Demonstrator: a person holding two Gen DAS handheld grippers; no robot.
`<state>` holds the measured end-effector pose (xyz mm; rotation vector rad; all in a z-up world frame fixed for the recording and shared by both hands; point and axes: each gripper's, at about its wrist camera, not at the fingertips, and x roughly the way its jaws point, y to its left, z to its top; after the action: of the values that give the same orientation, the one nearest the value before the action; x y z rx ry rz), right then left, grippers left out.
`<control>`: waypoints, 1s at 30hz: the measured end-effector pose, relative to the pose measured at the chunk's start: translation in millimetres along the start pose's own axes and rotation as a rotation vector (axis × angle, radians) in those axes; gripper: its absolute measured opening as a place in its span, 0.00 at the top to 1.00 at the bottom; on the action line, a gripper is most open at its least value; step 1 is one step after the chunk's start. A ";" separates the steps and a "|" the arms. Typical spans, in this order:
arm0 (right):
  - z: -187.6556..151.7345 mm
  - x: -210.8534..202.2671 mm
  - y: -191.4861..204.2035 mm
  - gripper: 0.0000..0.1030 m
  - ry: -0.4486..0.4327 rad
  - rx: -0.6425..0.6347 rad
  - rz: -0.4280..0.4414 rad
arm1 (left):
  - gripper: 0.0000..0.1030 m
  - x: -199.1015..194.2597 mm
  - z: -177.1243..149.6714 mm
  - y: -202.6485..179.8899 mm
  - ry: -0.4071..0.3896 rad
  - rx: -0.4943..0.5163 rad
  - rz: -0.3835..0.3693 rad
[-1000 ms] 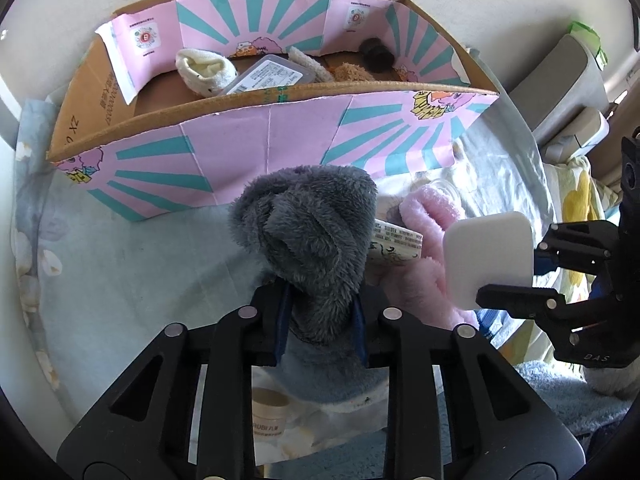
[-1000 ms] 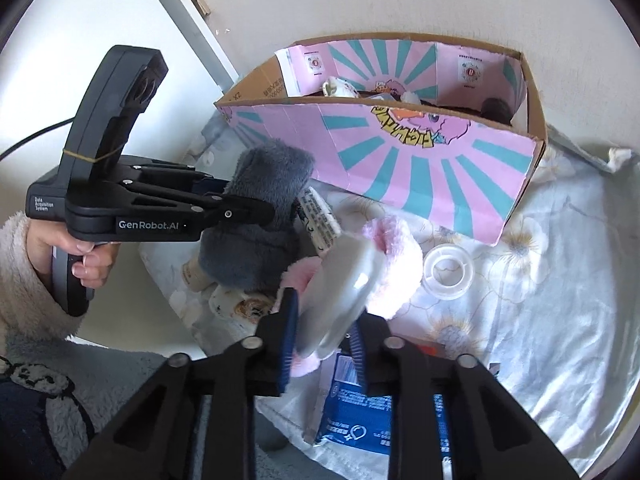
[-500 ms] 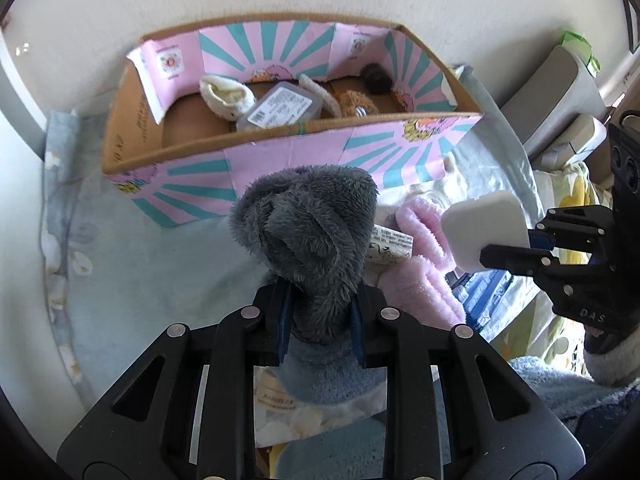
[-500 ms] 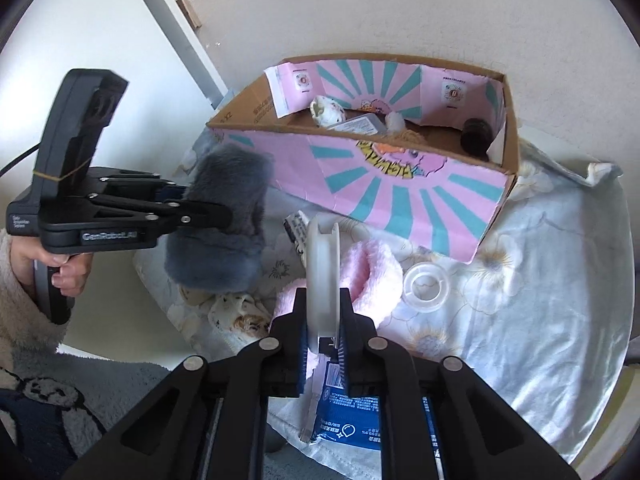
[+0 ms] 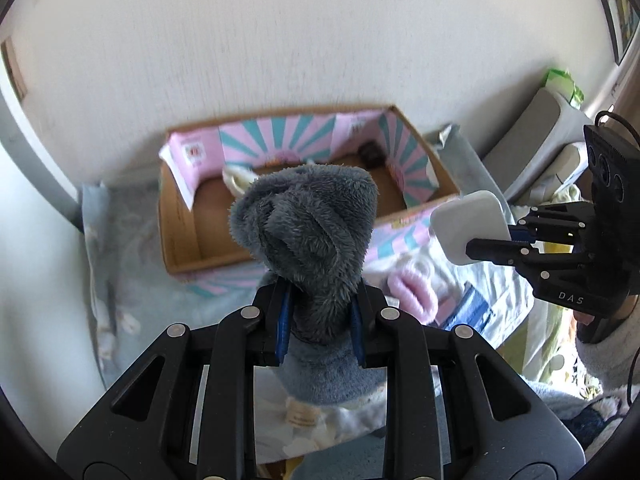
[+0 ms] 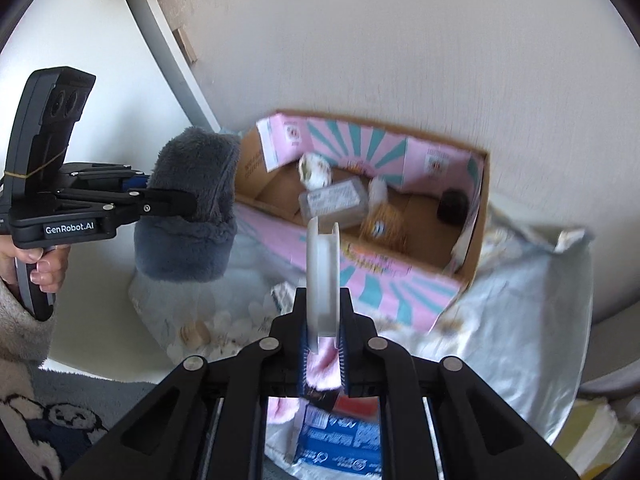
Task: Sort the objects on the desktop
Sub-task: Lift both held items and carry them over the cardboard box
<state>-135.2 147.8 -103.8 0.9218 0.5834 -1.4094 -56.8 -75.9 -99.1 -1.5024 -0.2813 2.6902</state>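
The left gripper has its jaws closed tight on a grey plush slipper, held clear above the desk with its long axis running up and away from the jaws, its opening facing the camera. "GenRobot.AI" is printed on this gripper's side in the right wrist view. The right gripper has its jaws clamped on a flat white case, stood on edge with its long axis pointing away toward the box; "DAS" reads on that gripper's body in the left wrist view. Below, near the desk's near edge, lie a pink fluffy slipper and a blue packet whose print is too blurred to read. Farther off, toward the desk's far edge by the wall, sits an open cardboard box with pink and teal rays; a labelled grey container lies inside, its label unreadable.
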 end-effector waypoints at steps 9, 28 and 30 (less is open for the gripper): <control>55.1 5.8 -9.6 0.89 0.008 -0.083 -0.014 | 0.80 6.5 44.9 13.3 -0.015 0.018 0.007; 118.1 66.7 -35.4 0.89 0.069 0.000 0.014 | 0.80 75.0 90.6 47.3 0.072 -0.014 0.007; 118.8 70.9 -35.2 0.89 0.074 0.001 0.010 | 0.80 79.4 91.3 49.5 0.078 -0.013 0.011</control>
<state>-182.4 13.1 -103.4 0.9793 0.6326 -1.3717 -173.8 -126.5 -128.0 -1.6130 -0.2891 2.6347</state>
